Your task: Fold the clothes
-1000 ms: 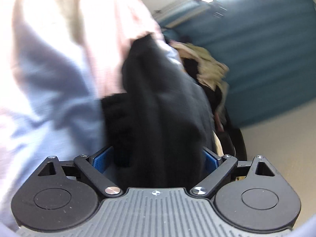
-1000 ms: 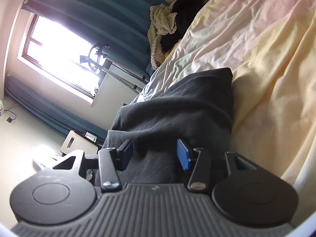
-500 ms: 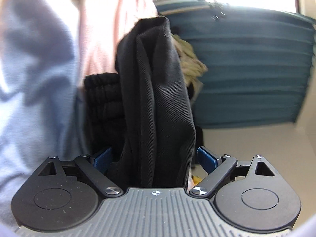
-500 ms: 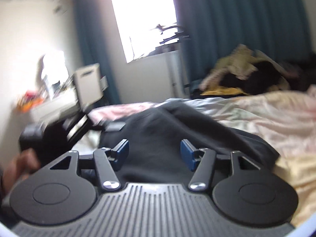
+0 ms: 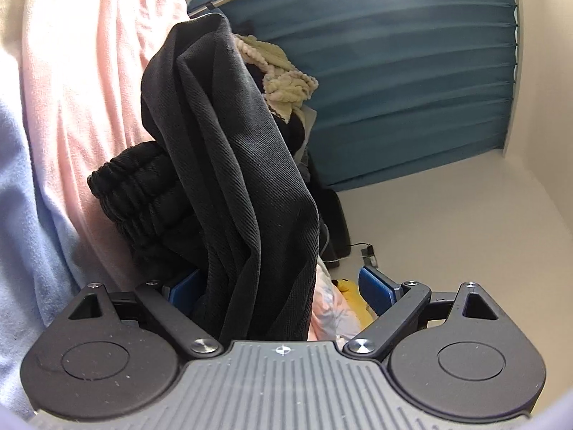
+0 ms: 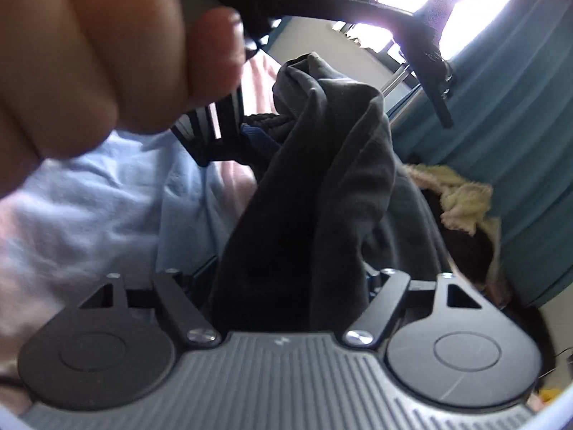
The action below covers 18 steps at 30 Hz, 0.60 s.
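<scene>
A dark grey garment (image 5: 229,165) hangs bunched between the jaws of my left gripper (image 5: 283,286), with its black ribbed waistband (image 5: 132,193) to the left; the jaws stand wide and the cloth drapes through the gap. In the right wrist view the same garment (image 6: 322,186) rises in a fold between the jaws of my right gripper (image 6: 293,279), which stand apart with cloth filling the gap. The person's hand (image 6: 100,53) and the other gripper (image 6: 215,129) loom close at the upper left.
A pink and pale blue bedsheet (image 5: 71,107) fills the left. A heap of cream and black clothes (image 5: 286,82) lies behind the garment, also in the right wrist view (image 6: 462,204). Teal curtains (image 5: 412,71) hang at the right above pale floor (image 5: 447,222).
Both grippers have swung around with the garment. The right gripper has come close to the left hand, which now fills its upper left view. The garment now hangs in a narrower bunch.
</scene>
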{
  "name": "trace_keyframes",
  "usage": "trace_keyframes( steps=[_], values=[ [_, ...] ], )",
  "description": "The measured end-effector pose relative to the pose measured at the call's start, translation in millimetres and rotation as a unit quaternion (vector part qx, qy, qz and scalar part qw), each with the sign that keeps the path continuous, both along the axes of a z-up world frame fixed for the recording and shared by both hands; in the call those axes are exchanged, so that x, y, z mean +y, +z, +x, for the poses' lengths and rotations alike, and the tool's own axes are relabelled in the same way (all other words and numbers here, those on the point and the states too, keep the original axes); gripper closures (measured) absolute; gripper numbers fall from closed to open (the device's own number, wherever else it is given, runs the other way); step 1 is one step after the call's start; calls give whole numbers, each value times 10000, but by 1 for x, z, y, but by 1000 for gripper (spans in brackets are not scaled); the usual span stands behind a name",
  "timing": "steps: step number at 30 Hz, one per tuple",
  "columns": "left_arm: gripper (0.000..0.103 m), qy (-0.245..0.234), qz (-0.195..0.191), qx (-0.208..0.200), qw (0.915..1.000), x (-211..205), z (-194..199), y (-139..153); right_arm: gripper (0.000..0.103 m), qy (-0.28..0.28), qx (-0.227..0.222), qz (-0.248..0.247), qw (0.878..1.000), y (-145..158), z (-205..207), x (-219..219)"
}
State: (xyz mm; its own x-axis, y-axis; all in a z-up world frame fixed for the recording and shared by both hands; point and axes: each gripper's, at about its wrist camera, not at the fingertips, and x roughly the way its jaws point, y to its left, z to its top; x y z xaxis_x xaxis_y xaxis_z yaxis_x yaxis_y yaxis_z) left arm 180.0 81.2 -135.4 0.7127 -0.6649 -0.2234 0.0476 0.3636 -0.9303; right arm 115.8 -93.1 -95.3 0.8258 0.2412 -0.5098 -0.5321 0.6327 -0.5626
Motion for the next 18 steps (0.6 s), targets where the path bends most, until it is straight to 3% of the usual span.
trace_keyframes(
  steps=[1, 4, 7, 13, 18],
  values=[
    [9, 50, -34, 9, 10000, 1, -1, -1, 62, -117, 29, 225, 9997, 6, 4, -7],
    [5, 245, -314, 132, 9991, 5, -4, -5, 74, -419, 326, 1238, 9909, 28, 17, -37],
    [1, 378, -345, 213, 9985, 7, -4, -11, 75, -695, 470, 1984, 9765, 42, 26, -59],
    [1, 369, -224, 410, 9982, 5, -13, -14, 76, -853, 583, 2423, 9647, 47, 30, -70],
    [1, 453, 38, 436, 9980, 2, -17, -13, 77, -1076, 736, 3041, 9437, 61, 42, -87]
  ],
)
